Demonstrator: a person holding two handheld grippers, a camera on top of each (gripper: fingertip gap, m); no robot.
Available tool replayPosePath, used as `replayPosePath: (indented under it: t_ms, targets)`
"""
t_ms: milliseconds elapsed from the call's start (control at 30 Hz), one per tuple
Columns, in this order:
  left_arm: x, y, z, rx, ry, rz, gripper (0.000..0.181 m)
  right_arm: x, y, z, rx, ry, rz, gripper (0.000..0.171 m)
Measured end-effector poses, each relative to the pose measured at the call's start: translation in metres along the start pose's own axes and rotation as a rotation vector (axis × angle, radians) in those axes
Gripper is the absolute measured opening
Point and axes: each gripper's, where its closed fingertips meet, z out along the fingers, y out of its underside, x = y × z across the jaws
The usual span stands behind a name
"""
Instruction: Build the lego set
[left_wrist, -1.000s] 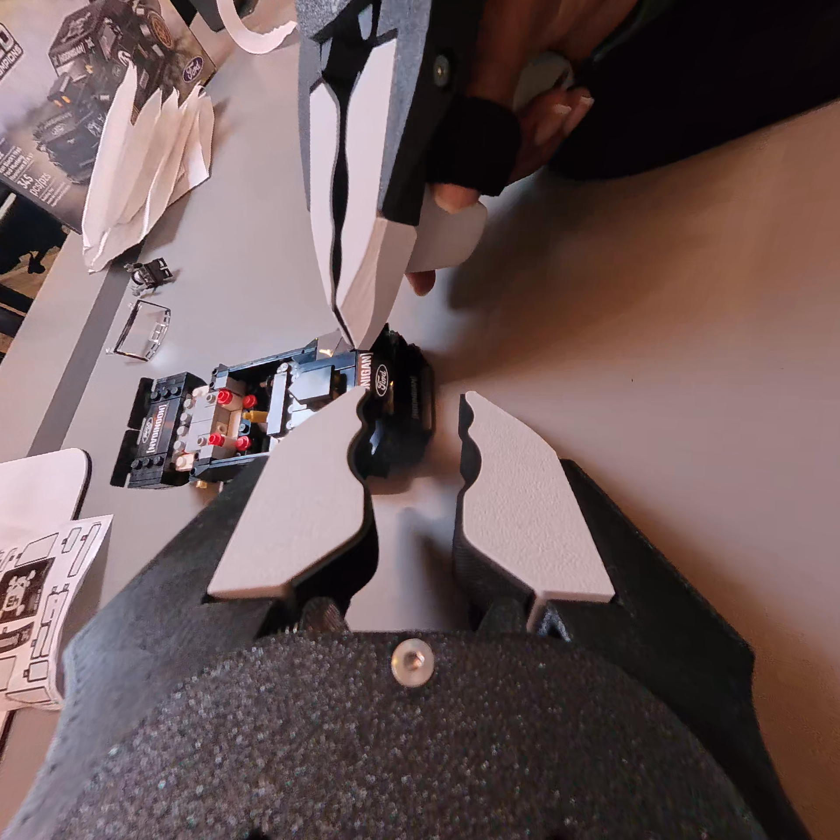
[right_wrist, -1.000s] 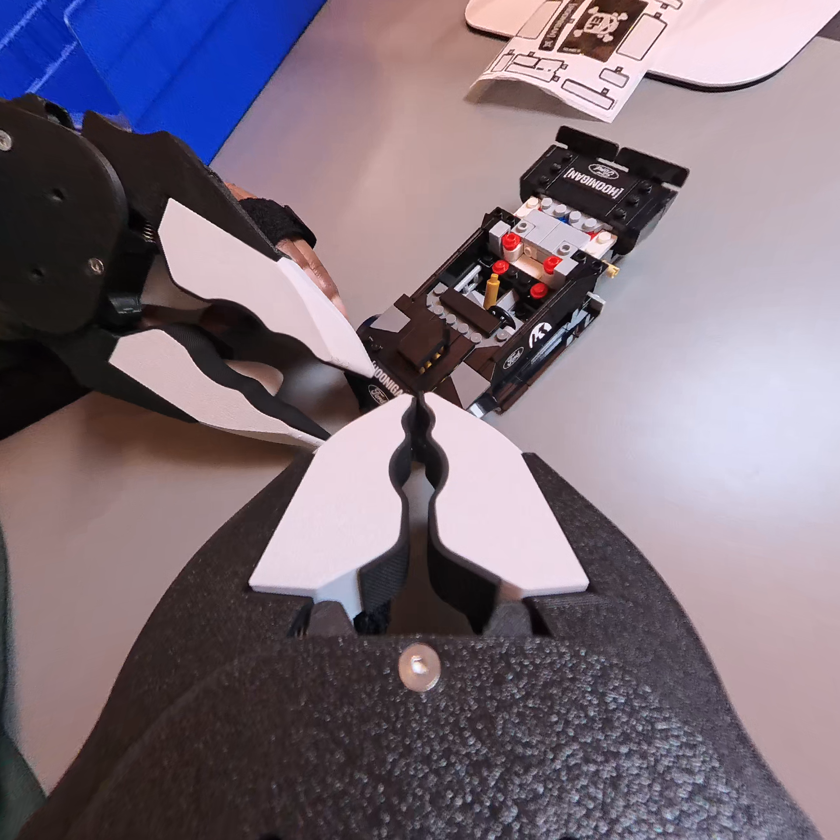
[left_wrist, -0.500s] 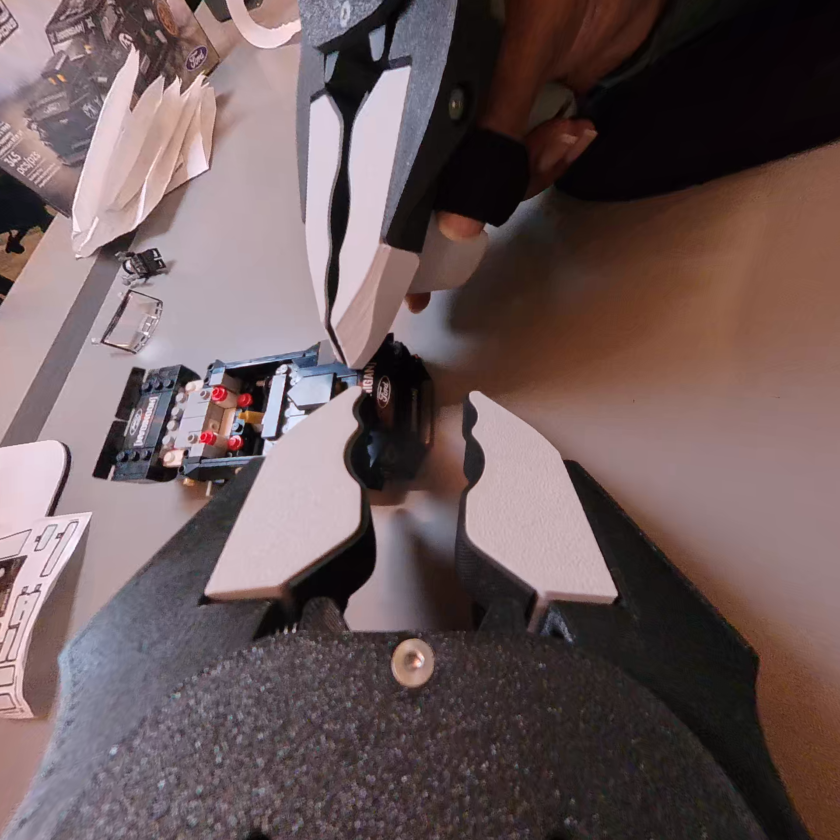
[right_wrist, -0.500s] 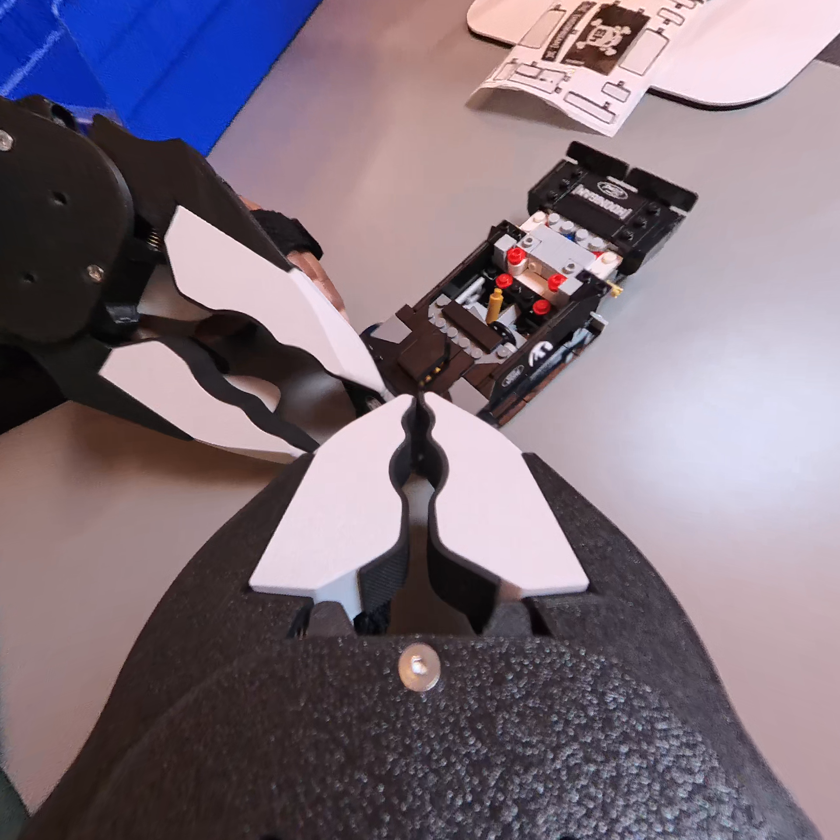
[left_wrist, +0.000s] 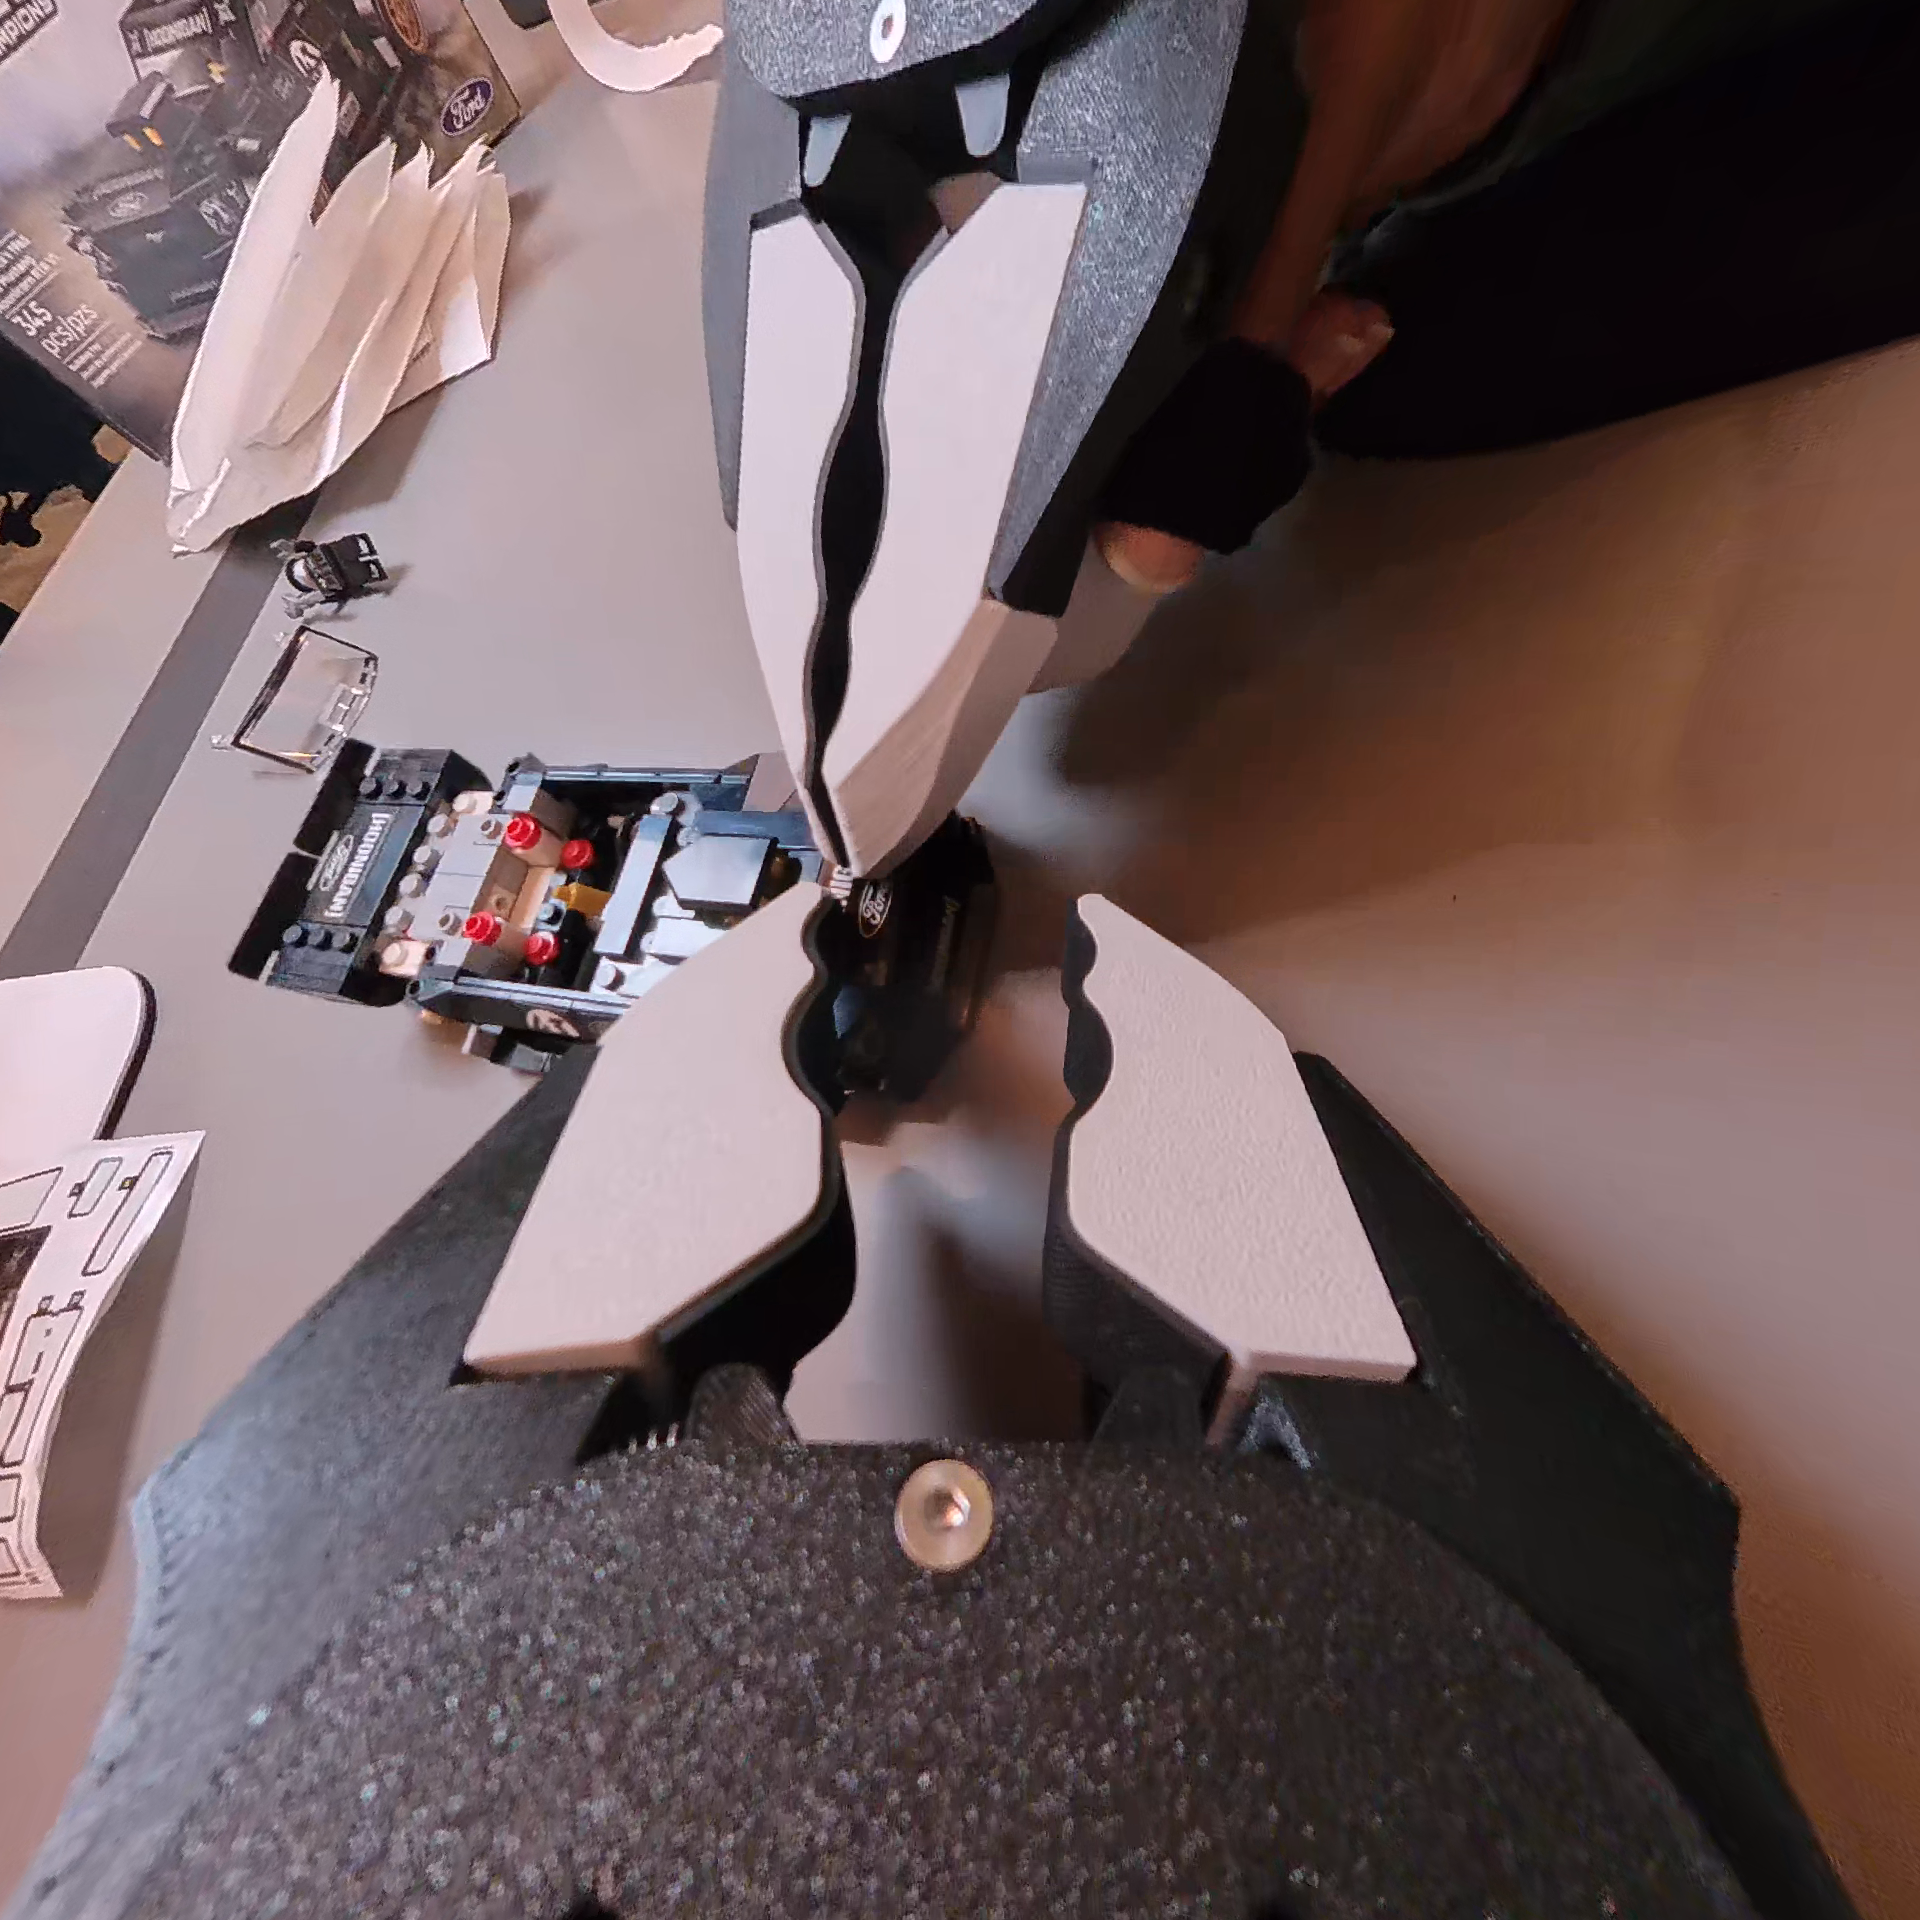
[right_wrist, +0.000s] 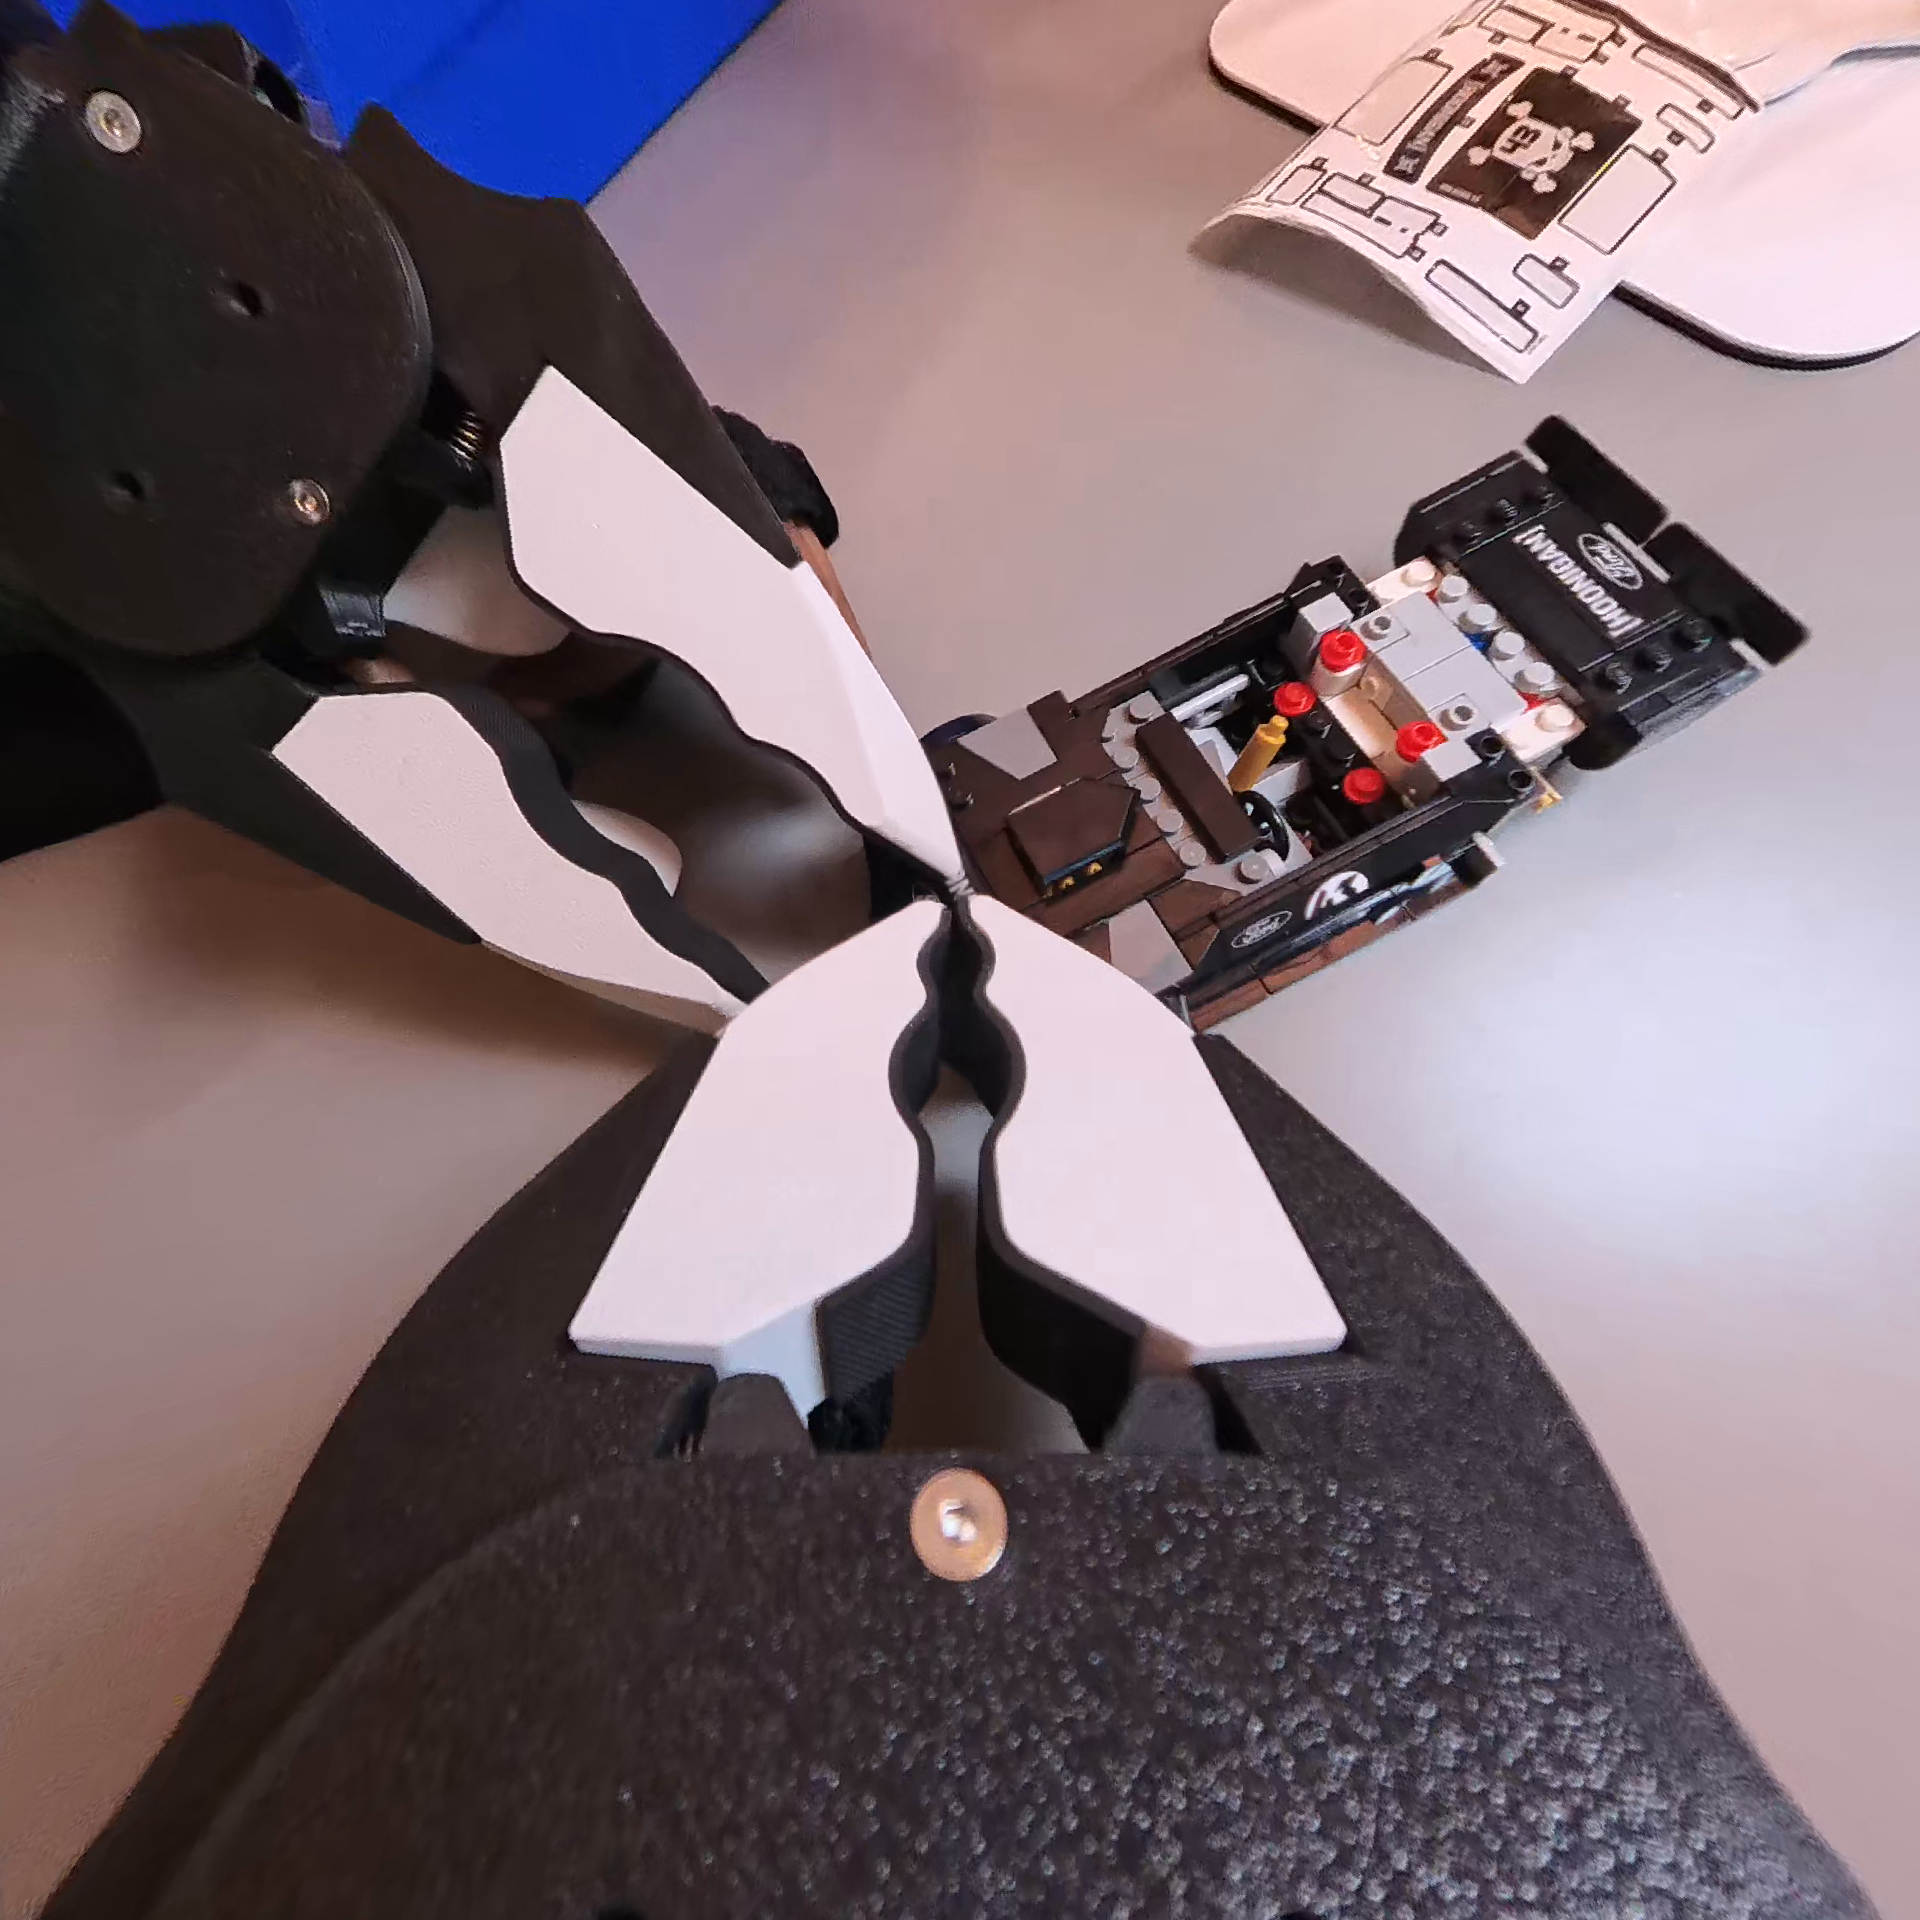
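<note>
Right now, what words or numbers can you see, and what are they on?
I won't copy out writing; here is where it stands:
Lego car: white lettering on its black end panel, an oval badge and a mark on its side.
Box: printed words, a number, an oval badge.
Sticker sheet: print too small to read.

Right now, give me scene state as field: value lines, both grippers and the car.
left gripper: open, fingers either side of the car's front end
right gripper: shut, tips at the car's front end; held item cannot tell
lego car: on grey table, partly built, roof off, interior exposed
clear windscreen piece: loose, beside the car's rear
sticker sheet: beyond the car
</note>
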Motion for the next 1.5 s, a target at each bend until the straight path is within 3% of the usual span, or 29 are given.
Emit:
replayPosePath:
  t_ms: [233, 700, 933, 1033, 1233, 1500]
  targets:
    - [0.009, 0.005, -0.003, -0.011, 0.011, 0.109, 0.036, 0.0, 0.002, -0.002, 0.009, 0.003, -0.003, 0.0]
    - [0.004, 0.014, -0.005, -0.052, 0.004, 0.074, 0.034, 0.002, 0.008, -0.008, 0.015, 0.001, 0.035, 0.0]
    - [-0.006, 0.001, -0.015, 0.024, -0.018, 0.016, 0.031, 0.011, 0.001, -0.023, 0.083, 0.02, 0.049, 0.0]
    - [-0.01, -0.001, -0.012, 0.039, -0.029, -0.001, 0.037, 0.013, -0.003, -0.019, 0.086, 0.057, -0.004, 0.007]
    - [-0.007, -0.004, -0.002, 0.03, -0.014, 0.007, 0.038, 0.006, -0.009, -0.001, 0.046, 0.122, -0.139, 0.003]
    - [-0.007, 0.003, 0.002, -0.008, -0.021, 0.01, 0.04, 0.011, -0.004, 0.003, 0.007, 0.144, -0.09, 0.0]
